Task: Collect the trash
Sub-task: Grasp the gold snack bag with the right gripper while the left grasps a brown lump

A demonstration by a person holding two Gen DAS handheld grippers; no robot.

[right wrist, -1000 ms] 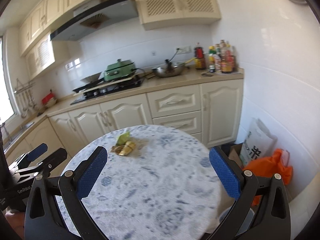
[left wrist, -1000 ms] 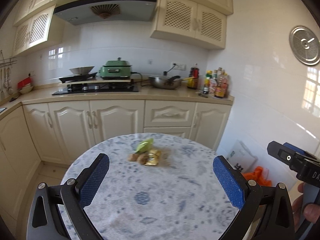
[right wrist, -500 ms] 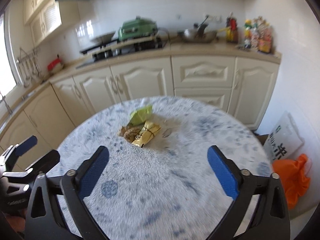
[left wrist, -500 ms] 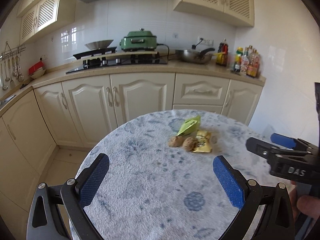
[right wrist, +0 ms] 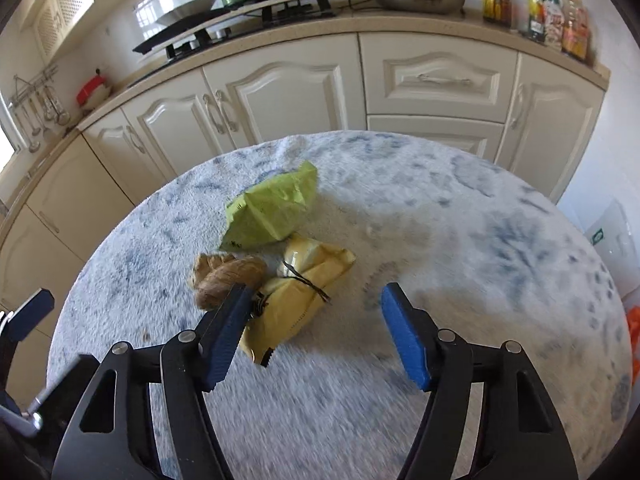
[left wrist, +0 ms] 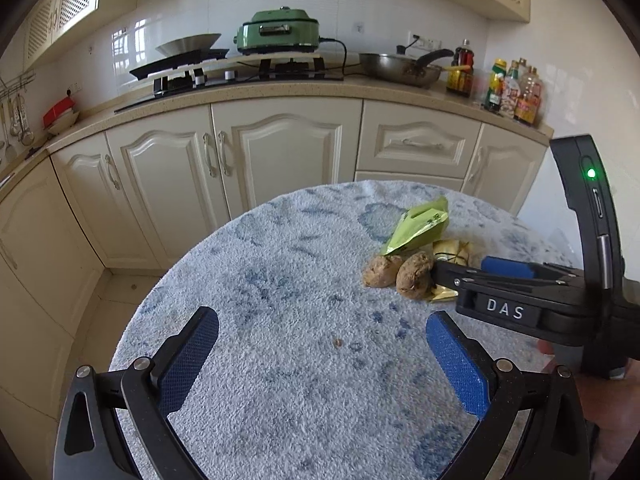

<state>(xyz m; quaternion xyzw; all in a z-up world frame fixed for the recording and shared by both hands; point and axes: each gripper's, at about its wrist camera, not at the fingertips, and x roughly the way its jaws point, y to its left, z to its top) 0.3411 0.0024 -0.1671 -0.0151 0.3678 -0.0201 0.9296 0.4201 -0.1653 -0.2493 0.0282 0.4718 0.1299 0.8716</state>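
Trash sits in one small cluster on the round table [right wrist: 460, 208], which has a fuzzy white-and-blue mottled cover; cluster is toward the far half of the top, on the right in the left wrist view.

Behind the table: cream base cabinets [left wrist: 280, 160] under a beige counter, with a gas hob [left wrist: 240, 76], green electric cooker [left wrist: 280, 34], steel pan [left wrist: 400, 68] and a group of sauce bottles [left wrist: 514, 90] at the right end.

Right gripper [right wrist: 312, 332]: jaws wide apart, nothing clamped. They straddle the near end of the yellow wrapper [right wrist: 304, 292]; its left pad looks to be right against the wrapper's edge and the nearer walnut [right wrist: 228, 280], but contact cannot be confirmed. Its right pad is clear of everything, over bare cover. From the left wrist view it comes in from the right, tip just beside the walnut.

Left gripper [left wrist: 320, 352]: jaws wide apart, holding nothing, over bare cover, well short of the cluster.

Cluster, biggest first:
- green wrapper [right wrist: 276, 204], crumpled, farthest back, touching the yellow one.
- yellow wrapper, creased, torn serrated edge toward the camera, dark string across it.
- two walnuts side by side, touching; the second walnut [left wrist: 382, 270] lies left of the first in the left wrist view.
- tiny brown crumb [left wrist: 338, 343] on the cover between the left jaws.
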